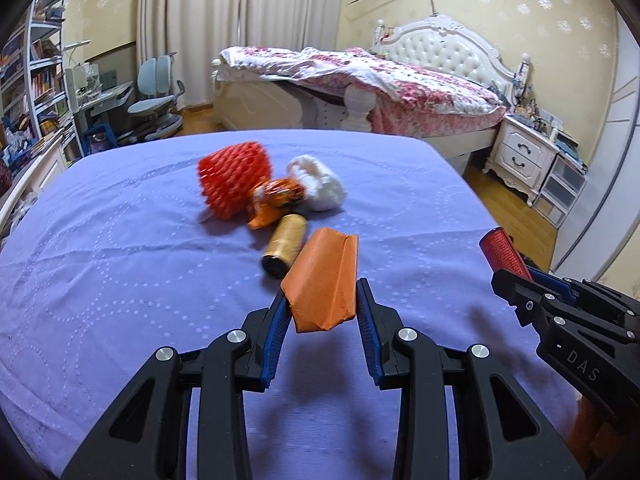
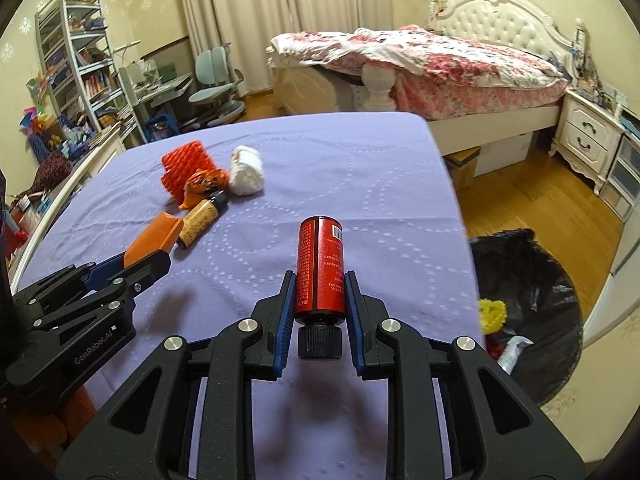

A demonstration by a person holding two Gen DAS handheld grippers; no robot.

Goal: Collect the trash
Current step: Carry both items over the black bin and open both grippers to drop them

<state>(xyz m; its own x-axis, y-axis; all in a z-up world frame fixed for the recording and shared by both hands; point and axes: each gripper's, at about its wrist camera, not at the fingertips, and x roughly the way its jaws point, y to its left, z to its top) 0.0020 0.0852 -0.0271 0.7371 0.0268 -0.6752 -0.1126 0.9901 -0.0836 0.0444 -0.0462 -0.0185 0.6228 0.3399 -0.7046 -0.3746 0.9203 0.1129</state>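
I hold the right tool (image 2: 320,300) closed on a red bottle (image 2: 320,268), cap toward me, pads pressing its smooth printed sides; the left tool (image 1: 322,308) is clamped on a folded orange paper packet (image 1: 324,280). Both items hang just above the purple tabletop (image 1: 120,280). Main risk, in my judgement: the bottle is a slick hard cylinder gripped near its capped end, so a quick swing toward the black trash bag (image 2: 540,292) on the floor at 3 o'clock could let it pivot or slide out. The packet is thin, creased and soft; it may crumple and slip. At 12 o'clock on the cloth sit a red foam net sleeve (image 1: 234,178), a crinkled orange wrapper (image 1: 276,196), a white fluffy wad (image 1: 320,182) and a gold bottle (image 1: 284,246), close together.
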